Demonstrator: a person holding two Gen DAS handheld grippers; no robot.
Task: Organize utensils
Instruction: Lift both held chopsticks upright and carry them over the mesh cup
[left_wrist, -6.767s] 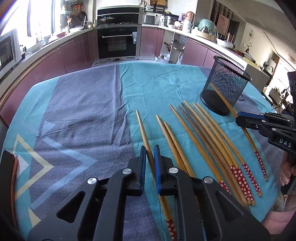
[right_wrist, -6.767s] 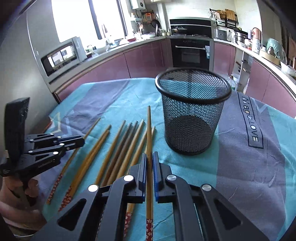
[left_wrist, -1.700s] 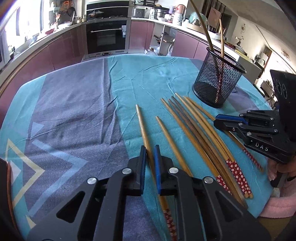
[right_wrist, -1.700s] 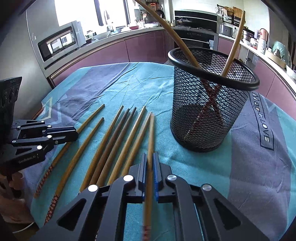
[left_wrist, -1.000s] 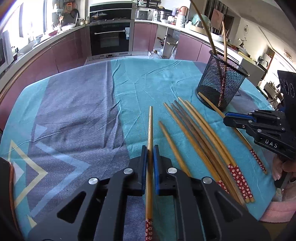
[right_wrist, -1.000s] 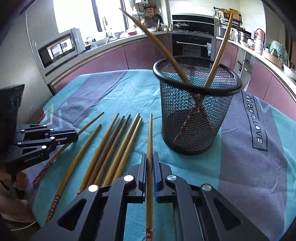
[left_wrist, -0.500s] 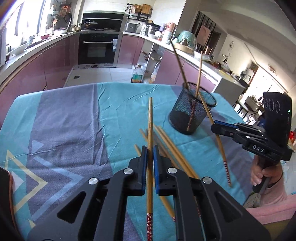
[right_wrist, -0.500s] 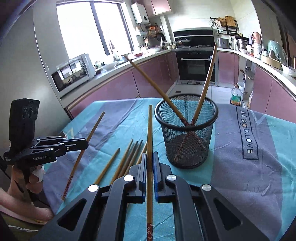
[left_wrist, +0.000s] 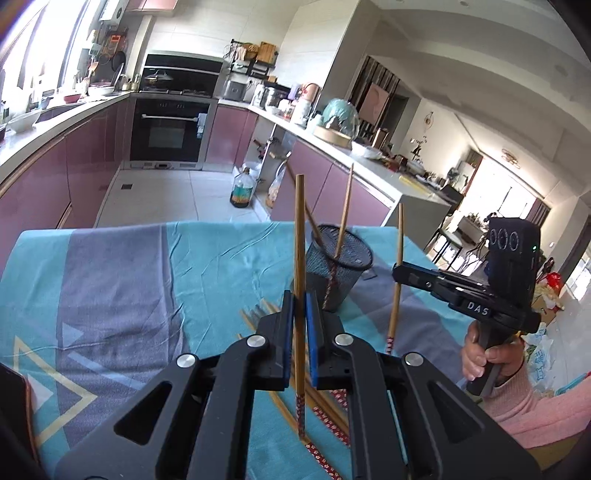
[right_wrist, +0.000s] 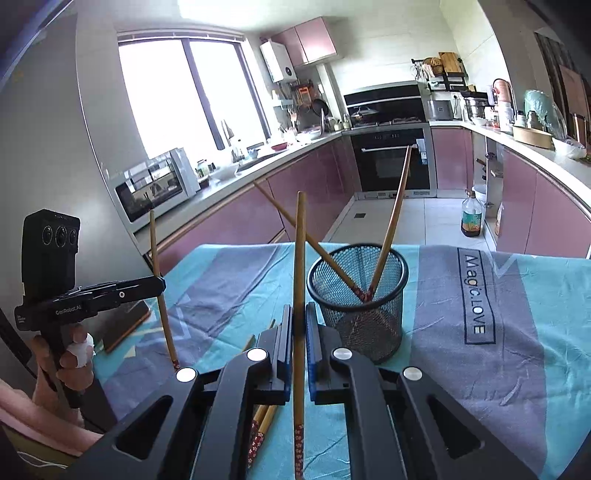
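Observation:
My left gripper (left_wrist: 299, 301) is shut on a wooden chopstick (left_wrist: 299, 236) and holds it upright above the table. My right gripper (right_wrist: 299, 314) is shut on another chopstick (right_wrist: 300, 251), also upright; it shows in the left wrist view (left_wrist: 398, 266) too. A black mesh cup (right_wrist: 358, 295) stands on the cloth just right of my right gripper, with two chopsticks (right_wrist: 391, 221) leaning in it. The cup also shows in the left wrist view (left_wrist: 340, 273). Several chopsticks (left_wrist: 325, 398) lie on the cloth below both grippers.
A teal and grey tablecloth (right_wrist: 498, 332) covers the table. A dark flat object (right_wrist: 125, 321) lies at the table's left edge. Kitchen counters and an oven (right_wrist: 391, 155) stand behind the table.
Both grippers have lifted higher with their chopsticks and tipped them upright. The table and cup now look farther below.

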